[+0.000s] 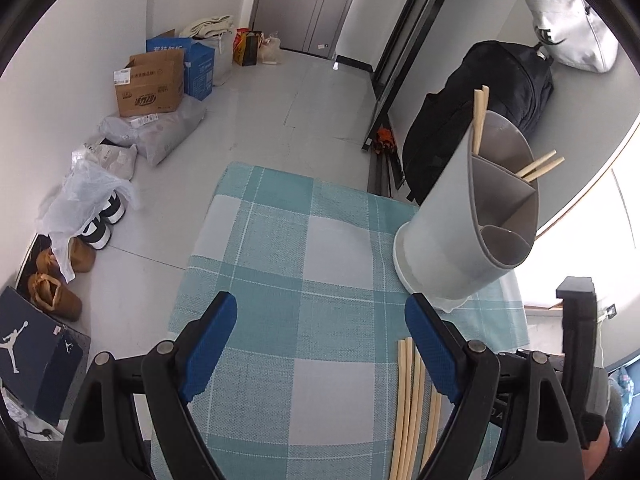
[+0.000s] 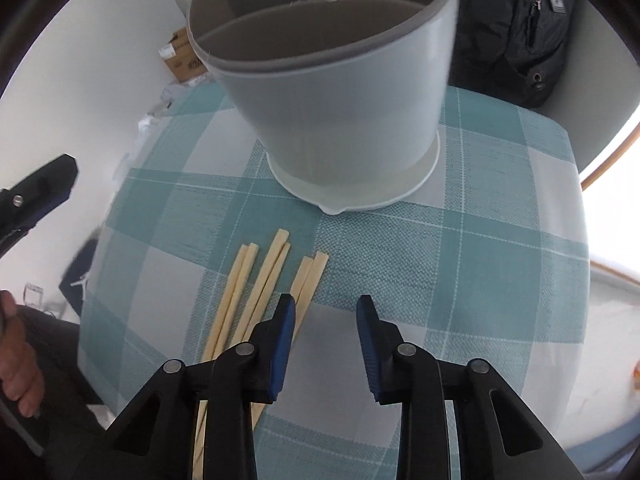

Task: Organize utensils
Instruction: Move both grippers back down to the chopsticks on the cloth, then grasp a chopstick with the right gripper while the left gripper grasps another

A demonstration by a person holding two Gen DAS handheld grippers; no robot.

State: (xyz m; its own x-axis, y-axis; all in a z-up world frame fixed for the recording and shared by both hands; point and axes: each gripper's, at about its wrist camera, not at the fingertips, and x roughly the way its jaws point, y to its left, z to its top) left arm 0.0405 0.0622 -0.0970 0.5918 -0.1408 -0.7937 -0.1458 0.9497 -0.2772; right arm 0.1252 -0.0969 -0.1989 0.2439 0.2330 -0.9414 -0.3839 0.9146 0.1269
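A grey divided utensil holder (image 1: 452,220) stands on the teal checked tablecloth (image 1: 300,240) at the right. Two pairs of wooden chopsticks (image 1: 480,116) stick out of its far compartments. Several loose chopsticks (image 1: 408,392) lie flat on the cloth, side by side. My left gripper (image 1: 320,302) is open above bare cloth, its right finger just beside those sticks. In the right wrist view the holder (image 2: 336,112) looms close ahead. My right gripper (image 2: 326,300) is open with nothing between its pads. The loose chopsticks (image 2: 256,288) lie to its left, running under its left finger.
A black backpack (image 1: 480,112) and a white bag (image 1: 568,28) sit behind the table at the right. On the floor at the left are cardboard boxes (image 1: 148,84), plastic bags, shoes (image 1: 96,220) and a dark shoe box (image 1: 32,352). A person's hand (image 2: 16,360) shows at the left edge.
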